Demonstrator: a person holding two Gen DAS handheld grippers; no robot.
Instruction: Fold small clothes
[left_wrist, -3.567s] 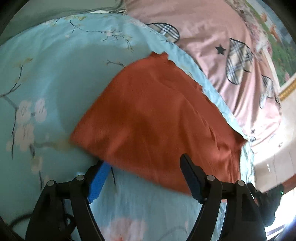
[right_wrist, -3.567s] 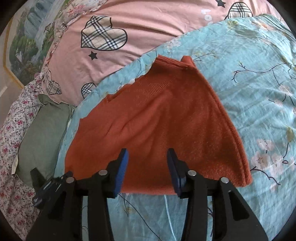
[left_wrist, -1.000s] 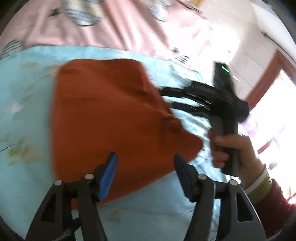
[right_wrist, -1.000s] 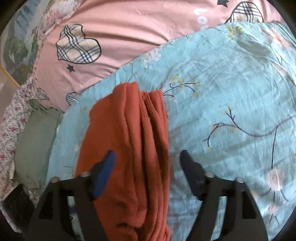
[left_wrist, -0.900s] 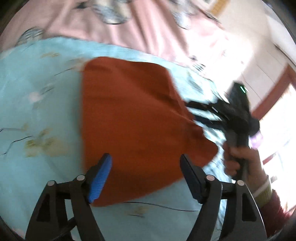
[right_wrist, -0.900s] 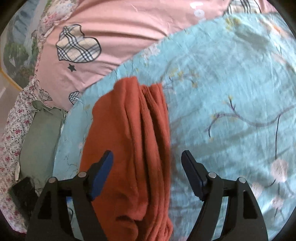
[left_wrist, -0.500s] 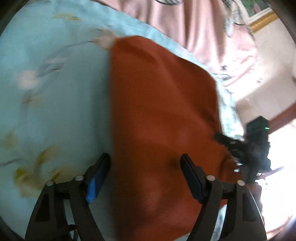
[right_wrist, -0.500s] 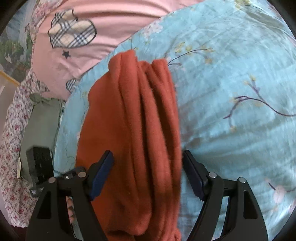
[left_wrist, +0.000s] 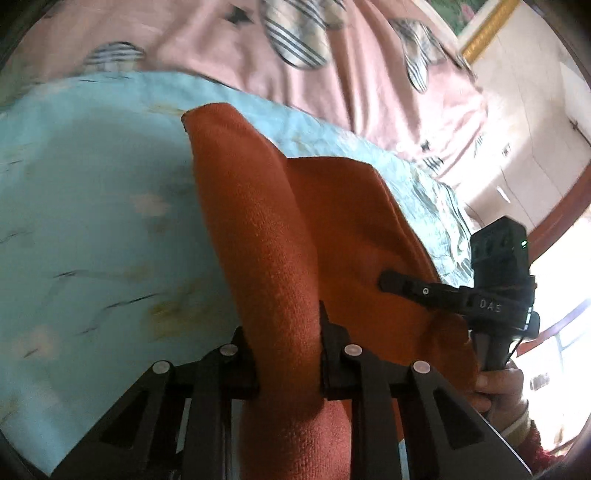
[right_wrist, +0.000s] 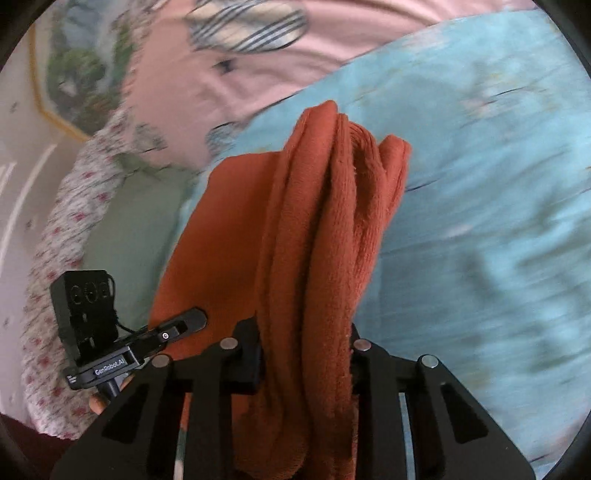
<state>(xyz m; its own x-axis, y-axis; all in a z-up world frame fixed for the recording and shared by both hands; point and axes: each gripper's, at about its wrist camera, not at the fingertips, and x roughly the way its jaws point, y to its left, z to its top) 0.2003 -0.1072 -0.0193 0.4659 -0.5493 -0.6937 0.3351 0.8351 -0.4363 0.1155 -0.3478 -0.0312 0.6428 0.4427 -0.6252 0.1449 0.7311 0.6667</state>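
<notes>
A folded rust-orange knit garment (left_wrist: 332, 229) lies on the light blue floral bedspread (left_wrist: 92, 221). My left gripper (left_wrist: 283, 343) is closing on one folded edge of it, and the cloth bulges up between the pads. In the right wrist view the same garment (right_wrist: 325, 229) stands in thick layered ridges. My right gripper (right_wrist: 304, 347) is closing on that bunched edge, which fills the gap between its jaws. Each view shows the other gripper at the garment's far side: the right gripper (left_wrist: 406, 286) and the left gripper (right_wrist: 177, 328).
A pink quilt with plaid hearts (left_wrist: 295, 55) lies beyond the bedspread. A green cushion (right_wrist: 125, 229) and a floral sheet (right_wrist: 74, 206) sit at the bed's left side. A hand (left_wrist: 495, 384) holds the right gripper's handle near a bright window.
Both grippers have moved in over the garment's edges and their jaws have narrowed onto the cloth. The fabric now bunches up between each pair of fingers.
</notes>
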